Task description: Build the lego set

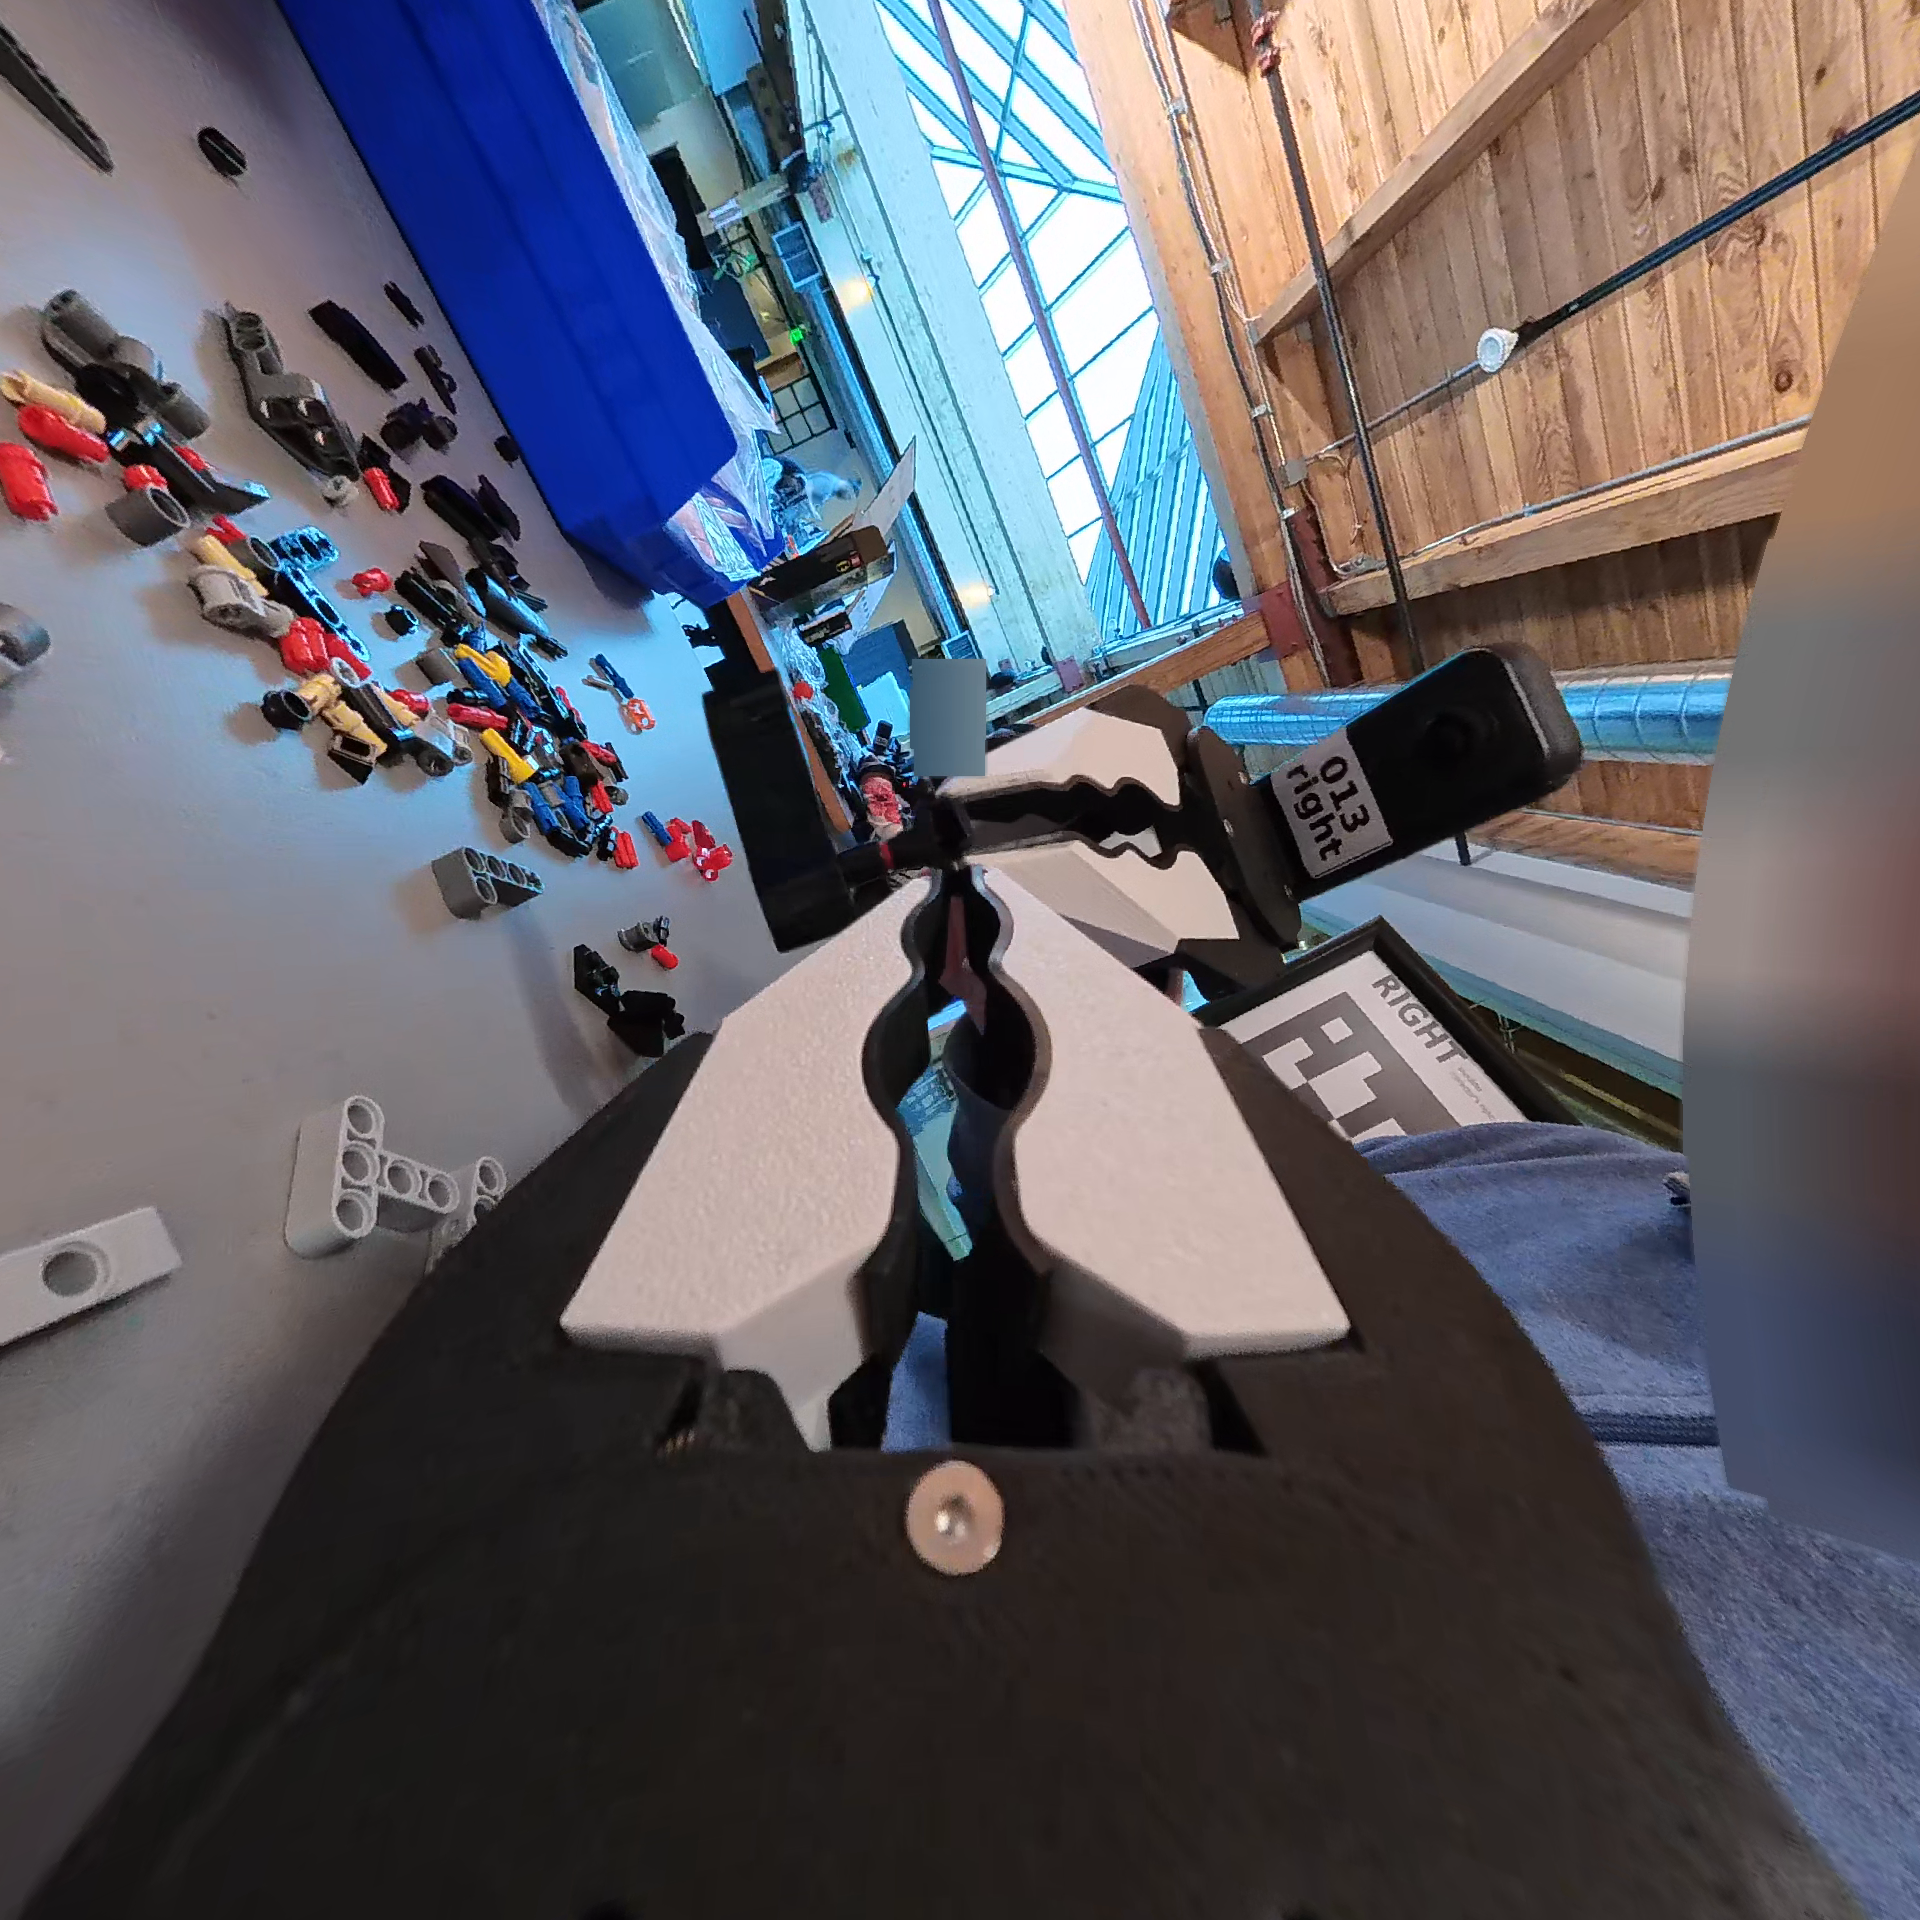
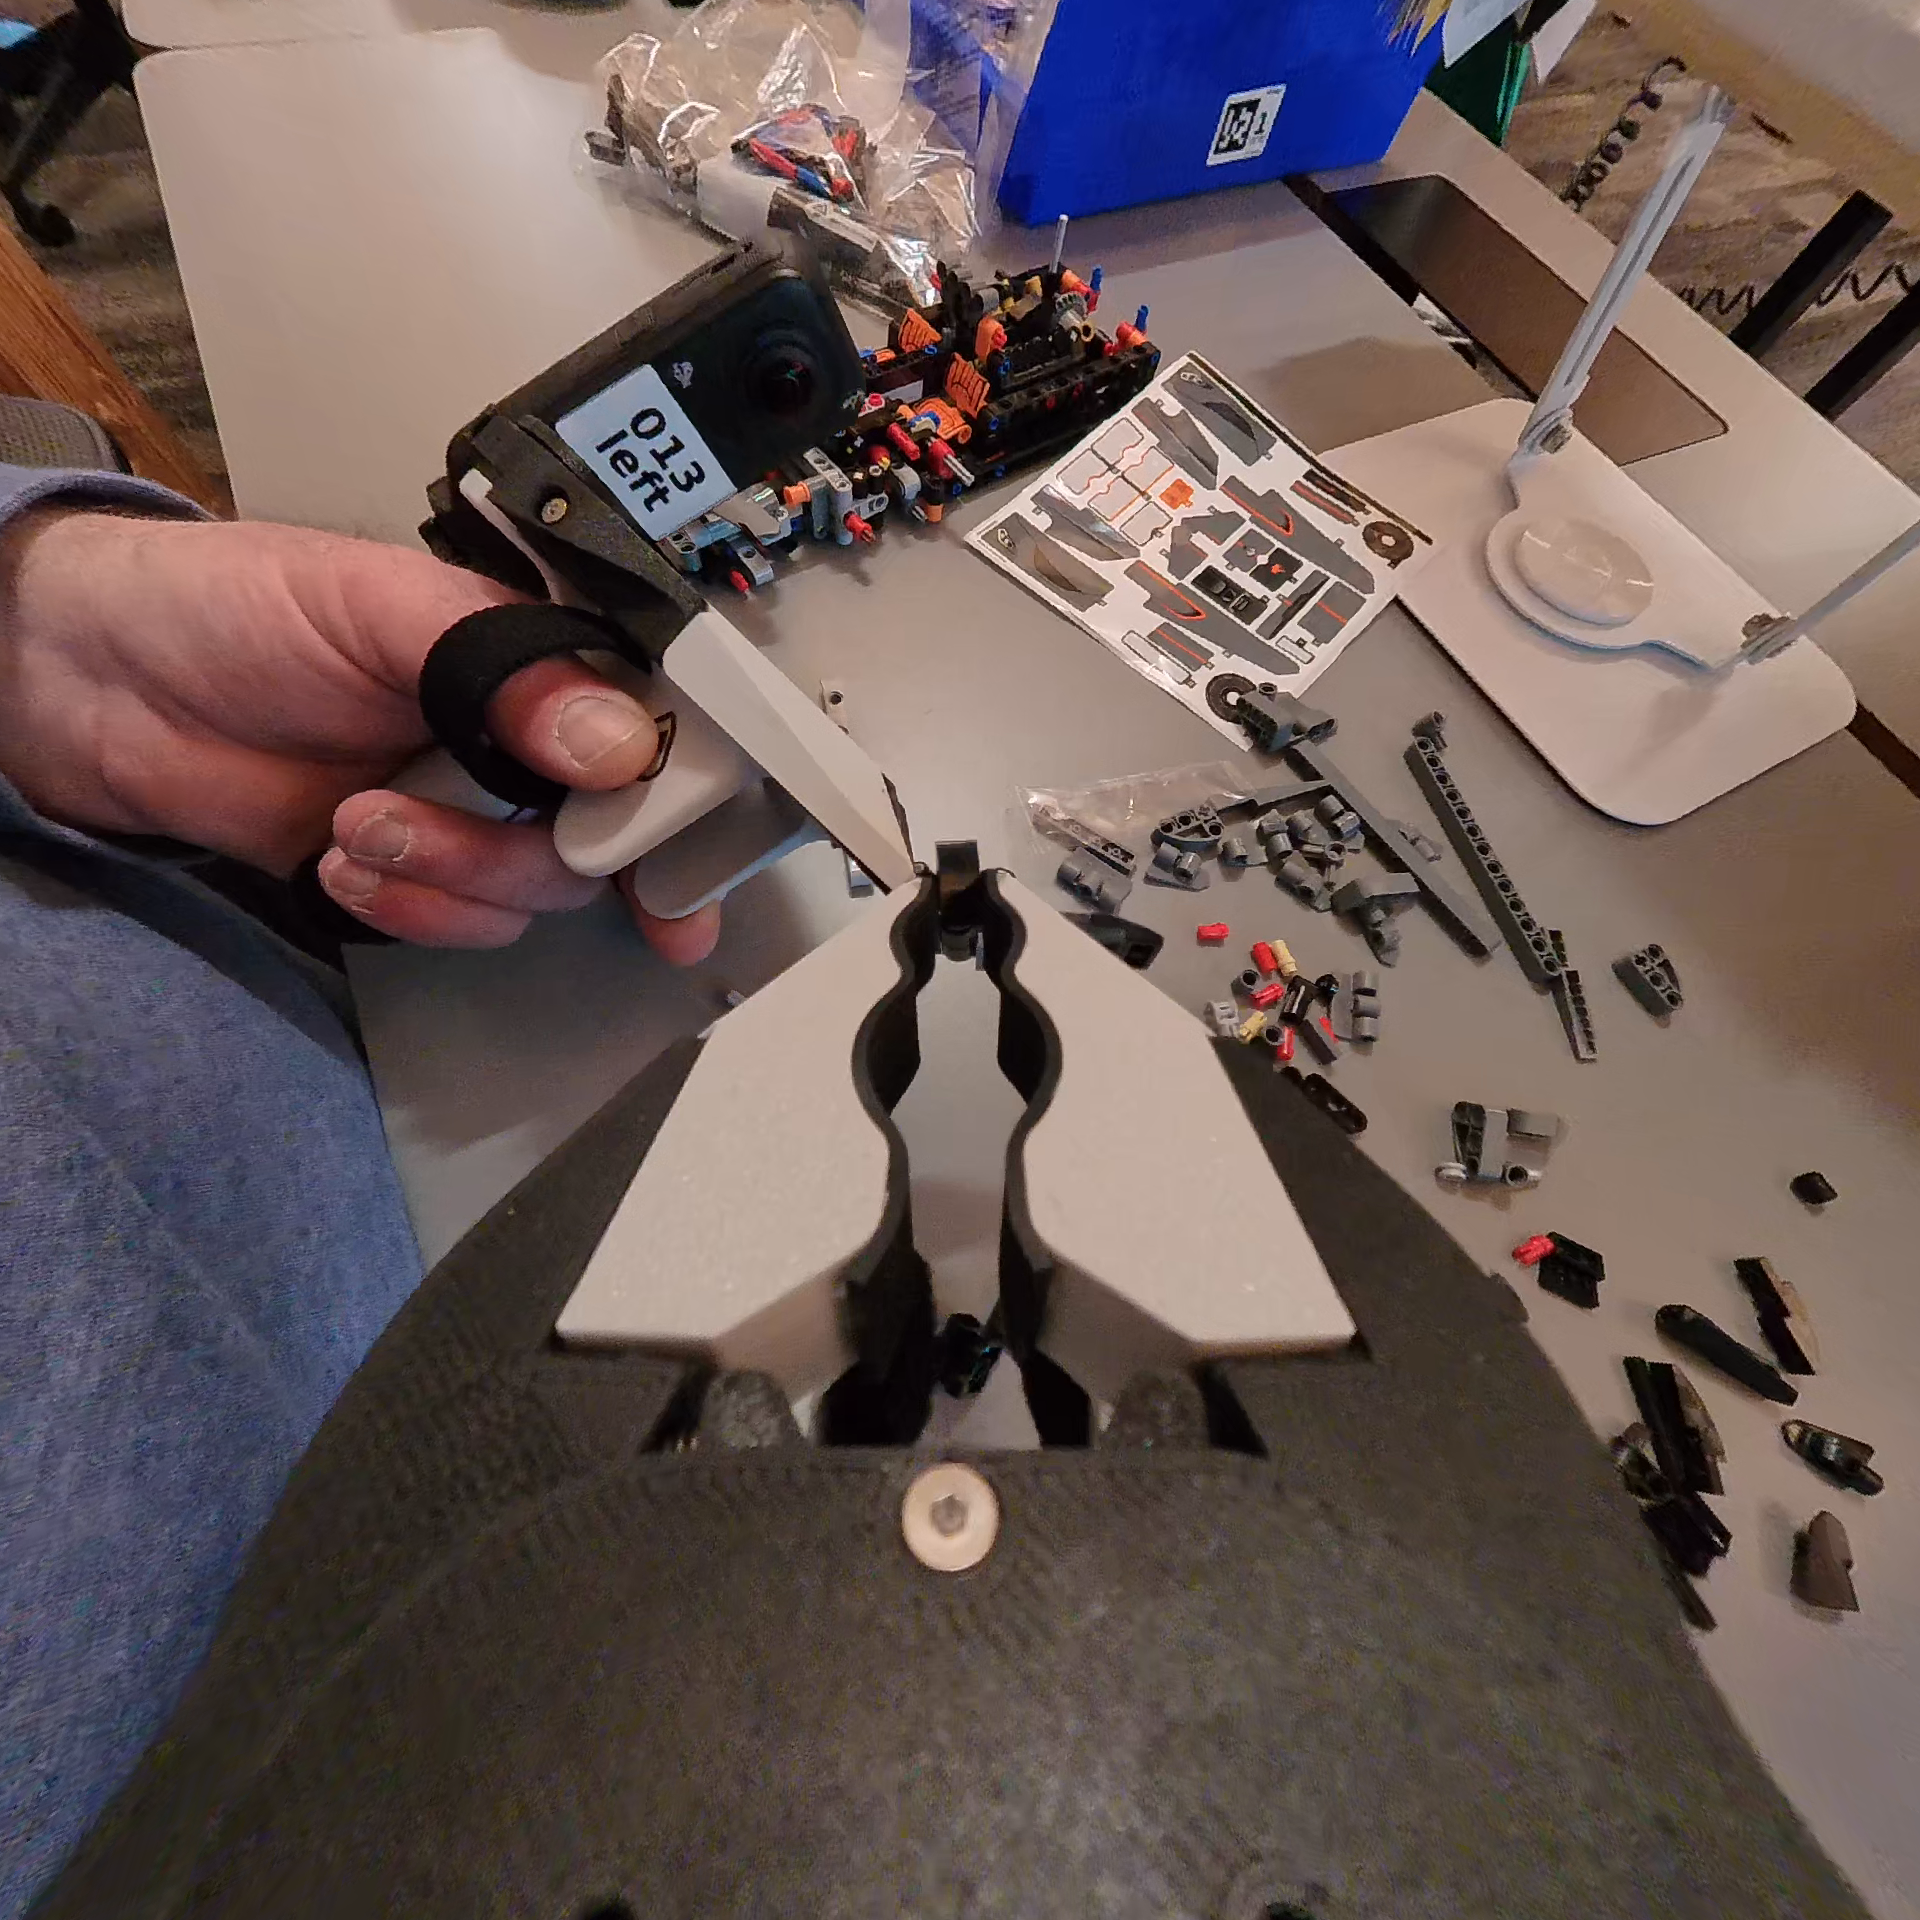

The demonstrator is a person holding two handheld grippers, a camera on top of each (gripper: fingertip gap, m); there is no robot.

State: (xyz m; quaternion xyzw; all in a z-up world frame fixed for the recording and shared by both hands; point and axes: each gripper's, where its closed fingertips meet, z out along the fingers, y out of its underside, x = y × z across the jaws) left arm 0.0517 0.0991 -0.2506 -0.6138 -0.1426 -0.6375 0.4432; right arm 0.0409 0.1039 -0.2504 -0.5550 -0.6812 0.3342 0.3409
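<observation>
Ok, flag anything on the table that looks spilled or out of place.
Small grey, black and red lego pieces lie scattered loose across the grey table, beside a torn clear plastic bag. That fits mid-build sorting; nothing looks damaged.

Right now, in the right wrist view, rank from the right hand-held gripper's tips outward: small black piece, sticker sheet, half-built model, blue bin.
1. Small black piece: clamped at the tips of the right hand-held gripper.
2. Sticker sheet: ahead, slightly right, flat on the table.
3. Half-built model: just beyond the sheet, ahead, partly behind the left hand-held gripper.
4. Blue bin: farthest, at the table's far edge.
</observation>
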